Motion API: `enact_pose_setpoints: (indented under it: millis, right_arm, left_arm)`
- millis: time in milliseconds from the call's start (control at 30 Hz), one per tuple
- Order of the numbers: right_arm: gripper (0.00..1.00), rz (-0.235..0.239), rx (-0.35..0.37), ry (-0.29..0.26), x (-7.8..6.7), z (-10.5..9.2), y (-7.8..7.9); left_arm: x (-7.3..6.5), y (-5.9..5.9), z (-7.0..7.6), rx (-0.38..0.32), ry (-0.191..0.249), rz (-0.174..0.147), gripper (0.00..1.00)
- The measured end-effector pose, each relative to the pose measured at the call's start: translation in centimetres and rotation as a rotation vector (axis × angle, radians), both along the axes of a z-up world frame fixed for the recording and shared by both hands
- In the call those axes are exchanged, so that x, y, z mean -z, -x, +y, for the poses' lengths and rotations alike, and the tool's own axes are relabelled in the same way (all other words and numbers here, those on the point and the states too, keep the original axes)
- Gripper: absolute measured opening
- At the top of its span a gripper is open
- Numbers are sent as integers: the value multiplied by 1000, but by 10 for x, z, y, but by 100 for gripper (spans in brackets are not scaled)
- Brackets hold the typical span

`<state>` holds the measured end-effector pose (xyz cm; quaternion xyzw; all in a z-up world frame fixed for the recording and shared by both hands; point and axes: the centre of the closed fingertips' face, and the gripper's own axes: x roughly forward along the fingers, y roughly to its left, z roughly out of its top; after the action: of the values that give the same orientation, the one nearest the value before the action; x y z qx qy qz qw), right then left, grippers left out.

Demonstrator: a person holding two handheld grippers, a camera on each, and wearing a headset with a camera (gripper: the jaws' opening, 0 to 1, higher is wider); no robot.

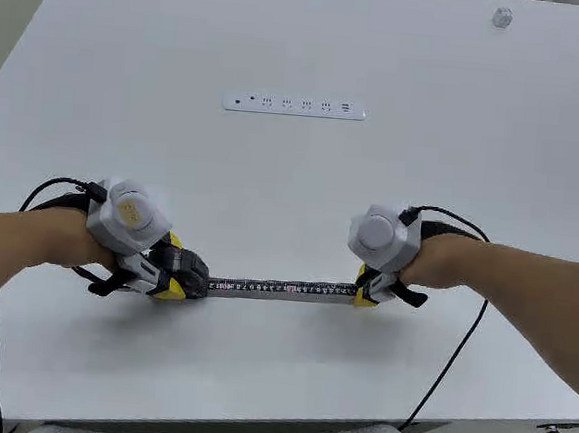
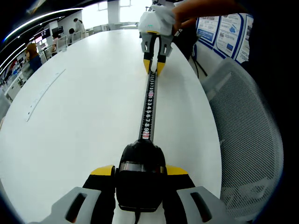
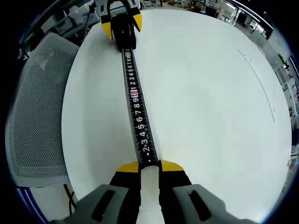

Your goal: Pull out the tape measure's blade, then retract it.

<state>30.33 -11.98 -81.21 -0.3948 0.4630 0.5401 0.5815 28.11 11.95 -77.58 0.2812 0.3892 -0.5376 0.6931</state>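
One tape measure point(image 1: 191, 271) low in the head view, flat on a smooth white table point(image 1: 293, 177). Chunky black case point(image 2: 140, 179), rounded and rubbery-looking, clenched between the two yellow-tipped jaws of the left gripper point(image 2: 140, 171) at the bottom of the left gripper view. One blade point(image 3: 135, 102) drawn out straight over the tabletop: a thin dark strip printed with pale numerals, a few marks in red. Far end of the blade pinched in the closed jaws of the right gripper point(image 3: 149, 166), at the bottom centre of the right gripper view.

Two grippers in all, with grey plastic bodies and yellow tips, facing each other at lower left and lower right of the head view, the blade stretched between them. Two bare forearms point(image 1: 545, 287) reaching in from the left and right edges. Two thin black cables point(image 1: 451, 355) trailing over the near edge of the table. One long, flat white power strip point(image 1: 294, 106) in the upper middle, well apart from the tape measure. One grey mesh chair point(image 2: 243, 140) at the right of the left gripper view.
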Motion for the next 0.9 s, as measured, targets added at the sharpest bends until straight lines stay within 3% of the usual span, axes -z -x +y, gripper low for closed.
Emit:
enact_pose_setpoints:
  millis: [900]
  right_arm:
    - [12,-5,8,8,0,-6,-1]
  left_arm:
    - [0,0,0,1,1,0,36]
